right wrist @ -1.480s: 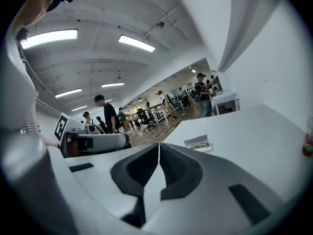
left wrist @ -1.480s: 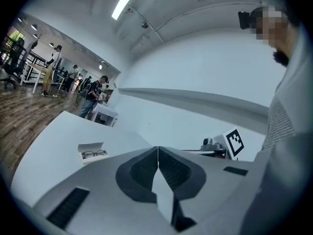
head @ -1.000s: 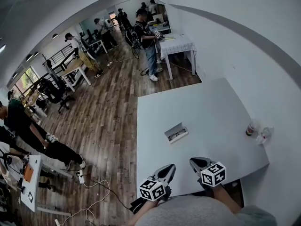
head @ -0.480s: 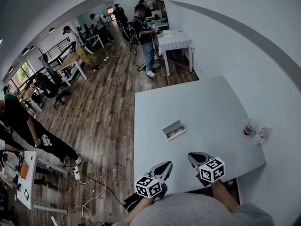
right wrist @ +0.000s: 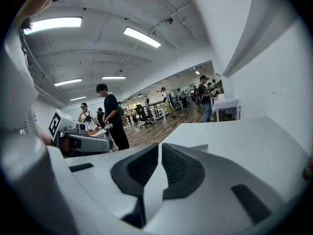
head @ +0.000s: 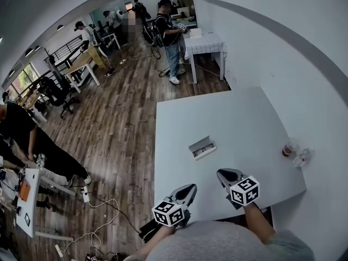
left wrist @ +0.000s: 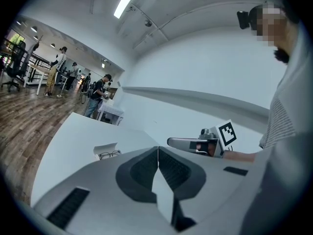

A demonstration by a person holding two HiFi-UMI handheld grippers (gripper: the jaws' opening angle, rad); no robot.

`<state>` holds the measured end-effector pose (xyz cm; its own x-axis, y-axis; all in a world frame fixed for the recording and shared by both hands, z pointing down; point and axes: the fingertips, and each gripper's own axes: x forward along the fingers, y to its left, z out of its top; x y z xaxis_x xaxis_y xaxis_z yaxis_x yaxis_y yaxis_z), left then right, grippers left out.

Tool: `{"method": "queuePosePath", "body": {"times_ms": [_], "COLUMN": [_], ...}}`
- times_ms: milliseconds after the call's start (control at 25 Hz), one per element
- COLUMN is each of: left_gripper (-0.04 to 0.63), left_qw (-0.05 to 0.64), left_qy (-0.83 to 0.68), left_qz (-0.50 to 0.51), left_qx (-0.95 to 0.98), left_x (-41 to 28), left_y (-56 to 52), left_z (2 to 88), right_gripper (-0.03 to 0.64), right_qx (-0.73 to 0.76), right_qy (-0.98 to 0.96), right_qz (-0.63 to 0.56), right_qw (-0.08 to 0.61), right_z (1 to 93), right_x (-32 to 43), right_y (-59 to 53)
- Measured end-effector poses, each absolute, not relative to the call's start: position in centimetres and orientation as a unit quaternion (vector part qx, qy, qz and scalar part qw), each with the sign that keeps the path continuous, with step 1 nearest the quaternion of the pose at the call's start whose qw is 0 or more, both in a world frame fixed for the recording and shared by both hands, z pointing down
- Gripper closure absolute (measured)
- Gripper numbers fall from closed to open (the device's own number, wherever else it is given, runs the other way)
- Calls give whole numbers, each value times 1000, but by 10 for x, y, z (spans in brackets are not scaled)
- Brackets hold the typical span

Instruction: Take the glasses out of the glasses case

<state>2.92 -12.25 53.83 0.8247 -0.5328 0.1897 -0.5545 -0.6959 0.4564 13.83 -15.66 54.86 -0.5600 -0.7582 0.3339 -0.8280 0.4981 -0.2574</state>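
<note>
White table (glasses case atop), wooden floor

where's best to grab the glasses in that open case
Likely the bridge of the glasses, coming down from the near side: the glasses case lies open with its lid standing up behind them, so the far side looks blocked.
</note>
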Motion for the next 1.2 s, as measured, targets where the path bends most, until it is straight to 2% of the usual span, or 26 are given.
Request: {"method": "queuePosePath", "body": {"times_ms": [280,320,360,400,1200], "left_gripper": [583,583,583,583,583], "left_qw": [258,259,259,259,260], "left_qy": [-300,-300,-300,-301,-329], "left_qz": [16,16,15,15,6], "left_qx": [918,918,918,918,908], "left_x": [21,20,19,17,-5], "left_y": [-131,-131,-132,-134,-162], "left_z": [539,539,539,539,541], "right_gripper": [598,575,524,512,512], "right_qx": [455,449,442,437,403], "right_qy": [-866,-869,-873,-875,-885], "right_qz": [181,180,180,179,148], "right_qw": [101,102,103,105,181], "right_z": [546,546,546,546,569], "right_x": [130,127,123,120,109], "right_y": [-169,-170,-171,-172,-219]}}
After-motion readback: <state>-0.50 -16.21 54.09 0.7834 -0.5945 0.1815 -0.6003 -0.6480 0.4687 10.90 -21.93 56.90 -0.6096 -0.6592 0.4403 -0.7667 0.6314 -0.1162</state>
